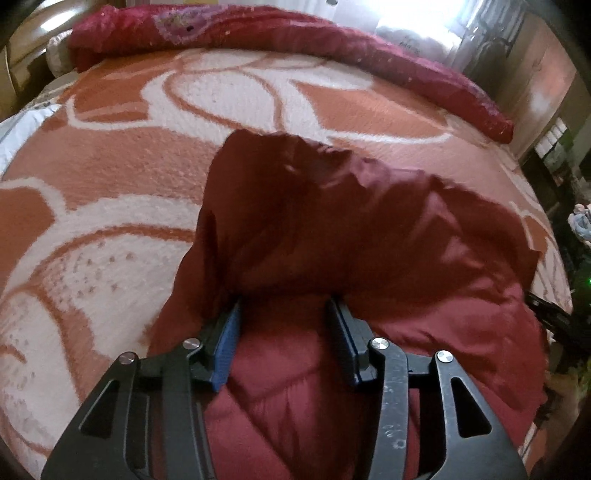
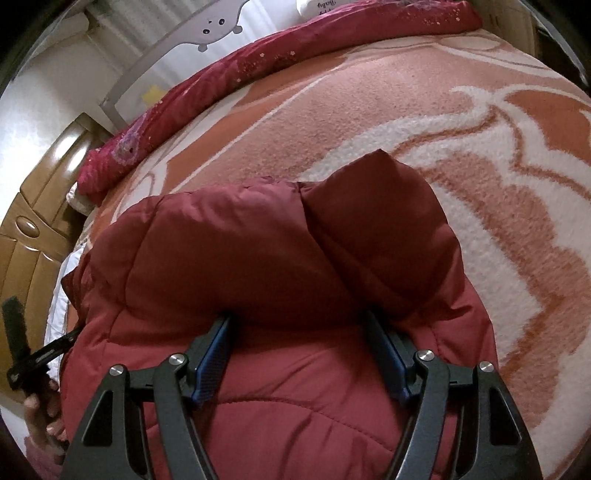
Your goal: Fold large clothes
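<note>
While the dark red padded jacket (image 1: 332,236) lies spread on the bed, we see its puffed folds rising right in front of both hand-held grippers and hiding the fingertips. The left hand-held gripper (image 1: 286,308) has its blue-padded fingers (image 1: 227,339) set wide apart, with quilted jacket fabric lying between them and a raised fold draped over the tips; we cannot tell whether anything is pinched there. The right hand-held gripper (image 2: 295,321) stands likewise wide, its fingers (image 2: 212,354) pushed under a bulging fold of the jacket (image 2: 280,251), tips hidden. Beyond the jacket, ahead of both grippers, stretches the orange and white patterned blanket (image 1: 122,206) covering the bed. Farther ahead, along the far edge, lies a long rolled crimson quilt (image 1: 258,33), well apart from the jacket. In the right wrist view, a glossy wooden headboard (image 2: 40,229) stands far to the left of the gripper, and a grey-framed rail with a cartoon animal (image 2: 207,33) rises behind the quilt (image 2: 258,59). Low at the left edge, the person's hand (image 2: 44,417) grips the other tool's dark handle.
</note>
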Motion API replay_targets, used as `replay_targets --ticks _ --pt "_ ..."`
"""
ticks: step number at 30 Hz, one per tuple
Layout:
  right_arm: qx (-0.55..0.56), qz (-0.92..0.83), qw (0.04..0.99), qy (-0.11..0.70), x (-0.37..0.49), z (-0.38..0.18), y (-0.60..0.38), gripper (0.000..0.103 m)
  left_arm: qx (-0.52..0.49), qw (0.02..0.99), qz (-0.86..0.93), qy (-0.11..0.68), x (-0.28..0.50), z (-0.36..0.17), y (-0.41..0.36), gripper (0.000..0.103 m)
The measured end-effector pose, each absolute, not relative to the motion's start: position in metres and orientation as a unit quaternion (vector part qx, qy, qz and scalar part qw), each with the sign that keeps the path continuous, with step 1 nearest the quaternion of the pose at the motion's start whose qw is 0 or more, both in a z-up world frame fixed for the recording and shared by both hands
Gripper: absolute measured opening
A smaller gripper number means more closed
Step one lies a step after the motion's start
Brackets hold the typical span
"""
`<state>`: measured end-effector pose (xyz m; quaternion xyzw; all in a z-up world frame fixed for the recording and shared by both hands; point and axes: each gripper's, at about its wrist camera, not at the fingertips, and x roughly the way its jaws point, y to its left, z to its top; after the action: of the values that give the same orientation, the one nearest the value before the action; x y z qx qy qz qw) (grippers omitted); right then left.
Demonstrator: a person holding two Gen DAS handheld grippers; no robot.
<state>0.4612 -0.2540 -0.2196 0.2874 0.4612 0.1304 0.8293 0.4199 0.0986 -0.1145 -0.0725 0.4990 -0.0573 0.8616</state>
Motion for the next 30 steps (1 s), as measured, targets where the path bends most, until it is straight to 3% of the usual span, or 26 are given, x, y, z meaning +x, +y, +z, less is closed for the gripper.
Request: replay_targets --ticks 13,17,20,30 --pt "0.272 0.119 0.836 0.461 0.455 -0.205 -0.250 0.072 -0.043 0.857 -0.053 0.511 0.427 -0.132 0.093 0.049" --pt "0.276 0.119 0.848 0.437 0.429 -0.180 -0.257 0.075 -0.050 0.860 -0.066 0.503 0.420 -0.128 0.098 0.048" --pt "0.276 0.132 0.853 0.424 0.409 -0.168 -0.262 0.084 -0.060 0.862 -0.068 0.499 0.413 -0.121 0.101 0.049" --pt "0.282 0.141 0.853 0.416 0.348 -0.173 -0.287 0.086 -0.104 0.877 -0.111 0.455 0.354 -0.081 0.126 0.073"
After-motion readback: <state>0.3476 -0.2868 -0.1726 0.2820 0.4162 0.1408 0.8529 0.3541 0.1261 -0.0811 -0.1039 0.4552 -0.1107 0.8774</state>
